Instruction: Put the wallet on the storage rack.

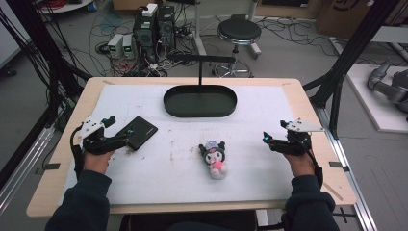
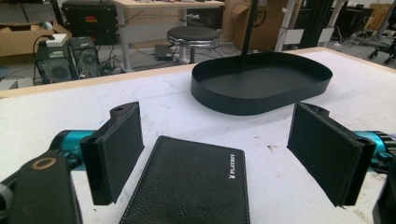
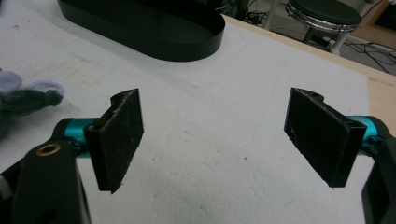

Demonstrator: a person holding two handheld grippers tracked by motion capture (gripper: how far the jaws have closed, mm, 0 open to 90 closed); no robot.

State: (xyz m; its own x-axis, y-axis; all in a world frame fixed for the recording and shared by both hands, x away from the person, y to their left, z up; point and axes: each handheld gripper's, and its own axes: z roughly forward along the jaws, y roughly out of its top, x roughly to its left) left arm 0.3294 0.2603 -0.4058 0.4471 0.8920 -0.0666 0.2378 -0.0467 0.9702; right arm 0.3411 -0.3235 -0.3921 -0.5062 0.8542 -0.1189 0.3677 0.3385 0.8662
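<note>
Between the left gripper's (image 2: 219,154) spread jaws lies a black leather wallet (image 2: 187,184), flat on the white table cover (image 1: 159,178) and reaching towards the camera from just ahead of the pads. The jaws stand wide apart and hold nothing; the wallet sits below and between them, not yet touched as far as can be told. Beyond the gripper, farther along its line of sight, stands the black oval tray (image 2: 261,81) with its upright post. This looks like the approach step of a pick: the gripper is lined up over the wallet but has not closed.

Off to the far side, the right gripper (image 1: 276,139) hovers with its jaws equally wide and nothing between them, over bare cover. A small plush toy (image 1: 214,159) lies some way to its left, between the two grippers.

Next, the left gripper probably needs to drop lower so that the pads flank the wallet's edges, then close; a thin flat wallet offers little to pinch, so tilting for an edge grip may help.
</note>
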